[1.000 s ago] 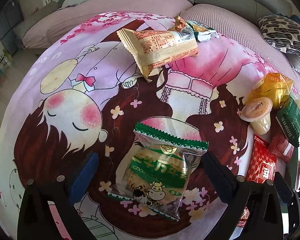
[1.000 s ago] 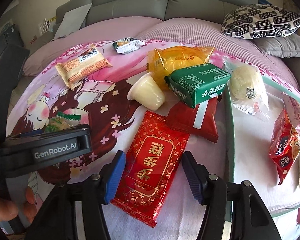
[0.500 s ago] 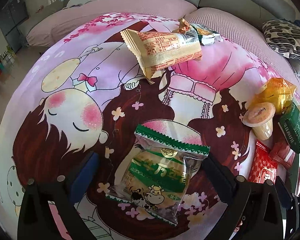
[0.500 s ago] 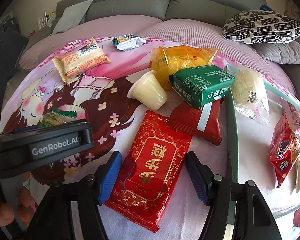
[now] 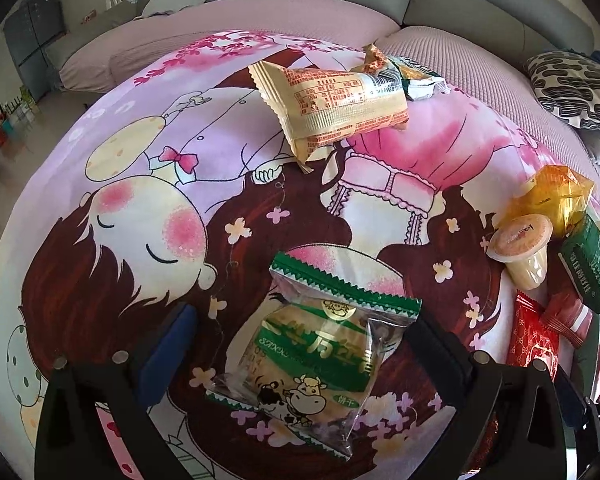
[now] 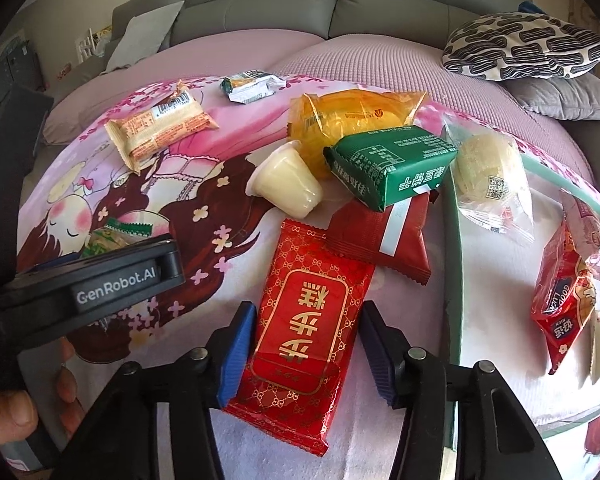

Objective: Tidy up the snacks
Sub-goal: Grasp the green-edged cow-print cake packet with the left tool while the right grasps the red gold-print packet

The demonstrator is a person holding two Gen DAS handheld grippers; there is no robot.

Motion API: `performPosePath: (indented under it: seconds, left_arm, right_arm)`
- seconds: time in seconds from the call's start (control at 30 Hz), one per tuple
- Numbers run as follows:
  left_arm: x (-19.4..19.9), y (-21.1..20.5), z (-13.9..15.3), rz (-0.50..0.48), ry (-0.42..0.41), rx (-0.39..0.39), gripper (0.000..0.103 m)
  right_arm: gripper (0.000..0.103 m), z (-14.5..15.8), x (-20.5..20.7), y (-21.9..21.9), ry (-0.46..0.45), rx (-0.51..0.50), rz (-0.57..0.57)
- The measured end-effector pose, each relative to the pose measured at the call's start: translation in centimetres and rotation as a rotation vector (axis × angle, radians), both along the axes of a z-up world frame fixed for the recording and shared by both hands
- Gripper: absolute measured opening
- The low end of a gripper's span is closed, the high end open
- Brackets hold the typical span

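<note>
The red pack (image 6: 306, 334) lies on the printed cloth (image 6: 220, 168) just beside the tray's (image 6: 454, 248) left rim, between the right gripper's (image 6: 308, 354) closing jaws; whether the pads already press it I cannot tell. The biscuit pack (image 5: 320, 354) lies near the cloth's near edge between the left gripper's (image 5: 300, 352) spread jaws, the left pad clearly off it. Only a few packs are in the tray, and a bun pack (image 6: 488, 178) straddles its rim; most snacks remain on the cloth, so sorting looks early. Both grippers point steeply down.
</note>
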State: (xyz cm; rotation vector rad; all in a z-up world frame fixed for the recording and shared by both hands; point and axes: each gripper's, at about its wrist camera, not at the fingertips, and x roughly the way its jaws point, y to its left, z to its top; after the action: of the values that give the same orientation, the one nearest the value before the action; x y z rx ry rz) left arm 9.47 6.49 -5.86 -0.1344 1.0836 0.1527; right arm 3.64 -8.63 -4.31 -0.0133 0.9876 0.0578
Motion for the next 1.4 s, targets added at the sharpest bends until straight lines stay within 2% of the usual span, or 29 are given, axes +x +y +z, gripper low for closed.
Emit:
performPosePath:
  seconds: [0.33,0.43,0.5,0.6,0.67,0.7,0.87,1.07,1.4]
  left_arm:
    - [-0.4,-0.3,-0.1,-0.014,-0.011,0.016,0.103]
    - [-0.7,-0.6,0.1,-0.029,-0.013,0.022,0.101]
    - [-1.1,-0.9,0.4,-0.038,-0.014,0.02,0.097]
    - [-1.5,-1.1,0.9,-0.056,-0.022,0.019,0.082]
    - [-1.7,-1.2,1.2,-0.069,-0.028,0.017,0.066]
    - [-1.8,-1.2,1.3,-0.074,-0.03,0.014,0.062]
    - [-1.9,-0.6,1.7,-0.068,-0.027,0.0,0.054]
    - [-1.7,0.4,2.2,-0.053,-0.023,-0.025,0.052]
    - [-2.9,0.8,5.6,-0.045,-0.116,-0.016,0.051]
  right_arm:
    - [0.054,0.1,-0.2,-0.2,0.002,0.005,0.007]
    - [0.053,0.2,-0.2,-0.5,-0.003,0.036,0.016]
    - [0.052,0.3,-0.3,-0.7,-0.005,0.051,0.017]
    - [0.051,0.4,-0.4,-0.9,-0.008,0.07,0.022]
    - [0.05,0.4,-0.5,-1.0,-0.01,0.082,0.021]
    - [0.05,0.5,-0.5,-1.1,-0.01,0.091,0.02]
    - [0.048,0.9,-0.7,-1.4,-0.014,0.131,0.026]
    - [0.048,1.3,-0.8,-1.0,-0.013,0.18,0.051]
    - [0.047,3.6,-2.0,-1.2,-0.075,0.25,0.078]
